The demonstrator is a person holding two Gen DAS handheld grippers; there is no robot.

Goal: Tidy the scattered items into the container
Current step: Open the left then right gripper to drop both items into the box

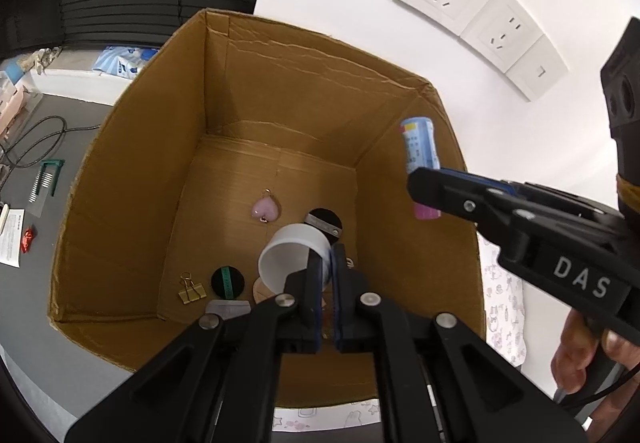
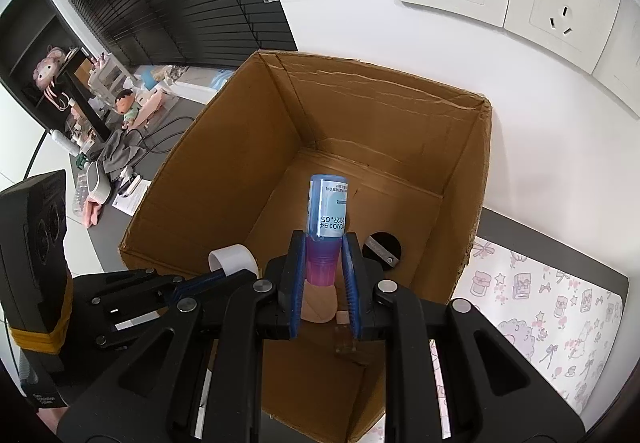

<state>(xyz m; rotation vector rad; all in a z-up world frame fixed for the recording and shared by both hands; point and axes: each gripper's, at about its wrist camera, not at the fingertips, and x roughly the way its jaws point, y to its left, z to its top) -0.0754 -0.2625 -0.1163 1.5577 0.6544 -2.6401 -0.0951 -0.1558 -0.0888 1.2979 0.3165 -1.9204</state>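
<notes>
One cardboard box (image 1: 140, 171), two black discs (image 1: 227, 282), one heart charm (image 1: 265, 209), one binder clip (image 1: 191, 290).

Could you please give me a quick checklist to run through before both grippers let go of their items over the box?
1. Left gripper clamped on the white tape roll: ok.
2. Right gripper clamped on the blue and pink tube: ok.
3. Both items over the open cardboard box, inside its rim: ok.
4. The two grippers apart from each other: ok.
5. Floor under the roll free: not ok; a black disc and a beige piece lie there.
6. Tube cap tightly closed: cannot tell.
</notes>
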